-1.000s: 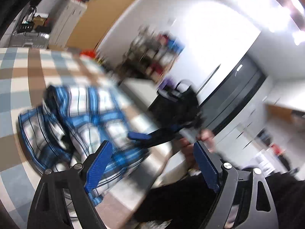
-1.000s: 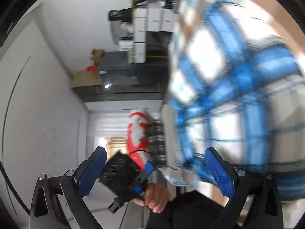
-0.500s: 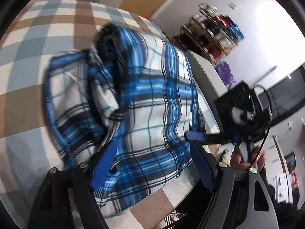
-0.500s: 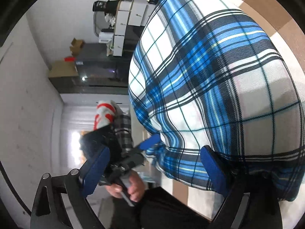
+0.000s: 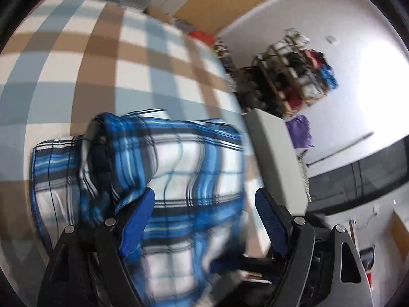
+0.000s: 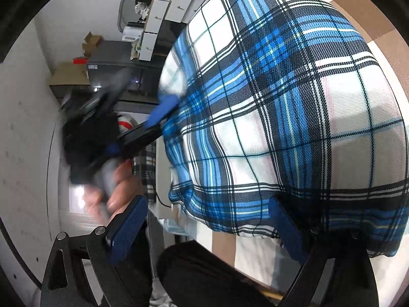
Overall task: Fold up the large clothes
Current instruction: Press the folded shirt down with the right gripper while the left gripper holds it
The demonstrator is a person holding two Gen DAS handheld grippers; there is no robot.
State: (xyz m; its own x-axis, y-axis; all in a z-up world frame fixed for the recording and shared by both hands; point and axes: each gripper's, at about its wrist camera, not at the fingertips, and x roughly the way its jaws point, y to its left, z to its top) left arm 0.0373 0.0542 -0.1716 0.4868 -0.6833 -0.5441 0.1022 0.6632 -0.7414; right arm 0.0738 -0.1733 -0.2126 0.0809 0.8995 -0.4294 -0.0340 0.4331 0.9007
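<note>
In the left wrist view my left gripper (image 5: 204,220) fills the bottom of the frame, its jaws apart with the near hem of the plaid shirt (image 5: 179,174) lying between them, blurred, and I see no pad pressing on it. In the right wrist view my right gripper (image 6: 207,227) sits low in the frame, jaws wide apart, the shirt's lower edge just above its right-hand finger and nothing clamped. The shirt is heaped on the checked desk (image 5: 102,58), bunched at the lower centre of the left view and filling the right half of the right view. I judge it light, soft and limp woven cloth that will sag and slide from a shallow pinch, so I would take the doubled hem or a seam at two corners. Beyond, at upper right of the left view, stands a cluttered shelf (image 5: 294,76).
</note>
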